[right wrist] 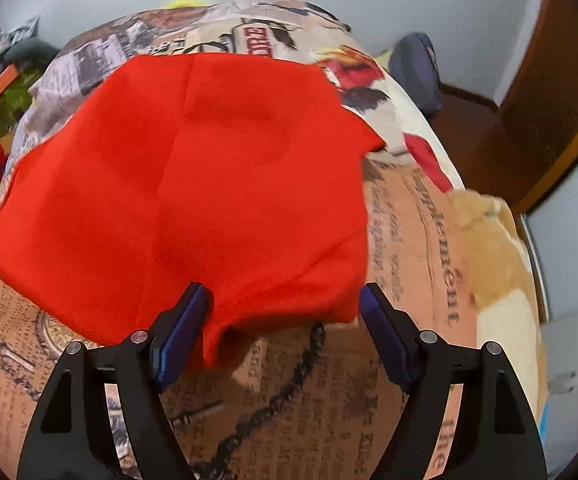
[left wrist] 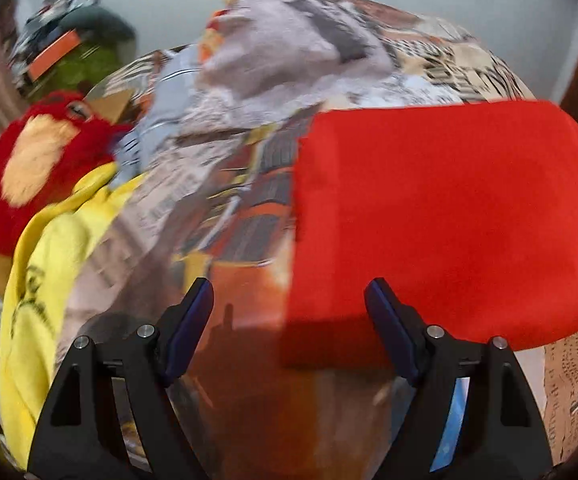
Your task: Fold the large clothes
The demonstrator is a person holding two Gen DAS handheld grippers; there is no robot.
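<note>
So the red garment (right wrist: 193, 184) is lying folded on the bed, spread over a newspaper-print bedsheet (right wrist: 409, 240), with a crease running down its middle in the right wrist view. Its near edge curls up a bit right in front of the right gripper (right wrist: 285, 312).

Right gripper: fingers wide apart, nothing between them. The left blue pad (right wrist: 181, 332) sits just at the hem of the red cloth, though I can't tell if it actually touches. The right pad is over bare sheet.

Left gripper (left wrist: 289, 312): also spread open and holding nothing. From its camera the red garment (left wrist: 449, 220) fills the right half of the view, with its left edge running between the two fingers, and the picture is pretty motion-blurred.

Readable stuff: the sheet has big serif print, I can make out "…plement" beside the garment's right edge and "the" lower down, plus a red label near the far end that appears mirrored or upside down, so I can't read it properly. There's a drawn chain printed on the sheet near the right gripper.

Off to the left there's a yellow garment (left wrist: 41, 280) with black scribbly print that's too blurred to read, and a red plush parrot (left wrist: 29, 160) beside it. A cream fuzzy blanket (right wrist: 497, 280) sits at the bed's right edge.
</note>
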